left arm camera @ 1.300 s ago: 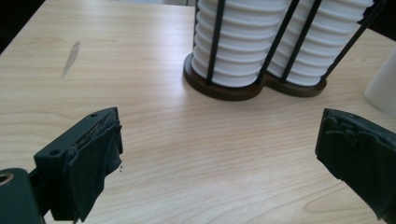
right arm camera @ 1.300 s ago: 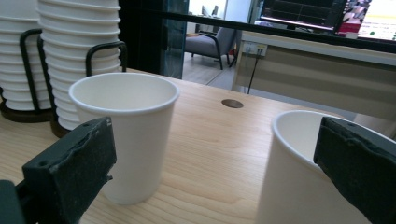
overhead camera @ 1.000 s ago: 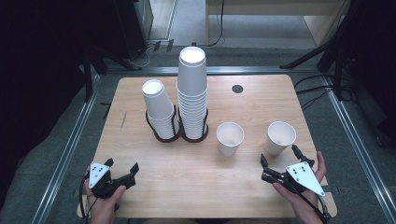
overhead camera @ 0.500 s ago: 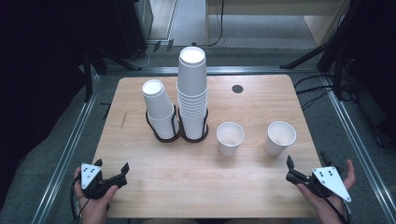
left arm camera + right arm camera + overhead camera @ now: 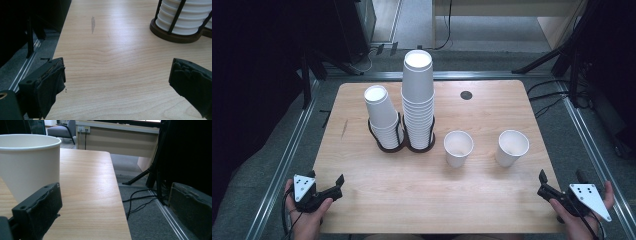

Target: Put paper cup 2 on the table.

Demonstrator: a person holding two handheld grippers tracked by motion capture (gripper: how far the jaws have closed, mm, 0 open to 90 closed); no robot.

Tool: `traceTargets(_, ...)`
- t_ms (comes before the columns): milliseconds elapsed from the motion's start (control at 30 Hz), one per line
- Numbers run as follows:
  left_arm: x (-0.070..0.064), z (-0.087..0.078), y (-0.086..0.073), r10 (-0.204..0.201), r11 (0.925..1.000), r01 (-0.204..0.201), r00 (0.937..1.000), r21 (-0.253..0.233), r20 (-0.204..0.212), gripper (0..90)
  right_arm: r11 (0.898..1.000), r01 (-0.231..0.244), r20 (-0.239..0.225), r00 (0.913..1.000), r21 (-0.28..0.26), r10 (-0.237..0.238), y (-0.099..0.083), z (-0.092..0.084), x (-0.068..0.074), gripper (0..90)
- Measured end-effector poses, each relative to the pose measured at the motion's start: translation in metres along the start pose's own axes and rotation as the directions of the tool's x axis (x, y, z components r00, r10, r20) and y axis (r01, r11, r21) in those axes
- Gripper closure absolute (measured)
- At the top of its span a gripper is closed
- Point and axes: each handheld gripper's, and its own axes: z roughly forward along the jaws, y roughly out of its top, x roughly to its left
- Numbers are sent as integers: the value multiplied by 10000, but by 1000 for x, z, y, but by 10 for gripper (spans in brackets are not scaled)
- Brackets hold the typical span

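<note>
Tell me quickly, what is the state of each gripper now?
Left gripper: open, holding nothing, over the table's near left corner.
Right gripper: open, holding nothing, near the right cup.

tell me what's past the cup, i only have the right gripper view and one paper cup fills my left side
Observer: That is the right loose paper cup; a second loose paper cup stands apart to its left on the table.
Operator: any other cups
Observer: Two stacks in a black double holder: the shorter stack leans, the taller stack stands upright.
Operator: where's the other gripper
Observer: The left gripper is at the near left corner of the table, jaws open, holding nothing.
Operator: and mine
Observer: The right gripper is at the near right edge, open, apart from the cup.
</note>
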Motion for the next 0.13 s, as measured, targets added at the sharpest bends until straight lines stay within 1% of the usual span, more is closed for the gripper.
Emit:
traceTargets(33,0,0,0,-46,10000,46,10000,-6,37,7,10000,-20,14,10000,-3,20,0,0,1,0)
traceTargets(133,0,1,2,-352,9994,353,9991,-50,238,7,10000,-81,3,10000,-54,81,2,-1,4,0)
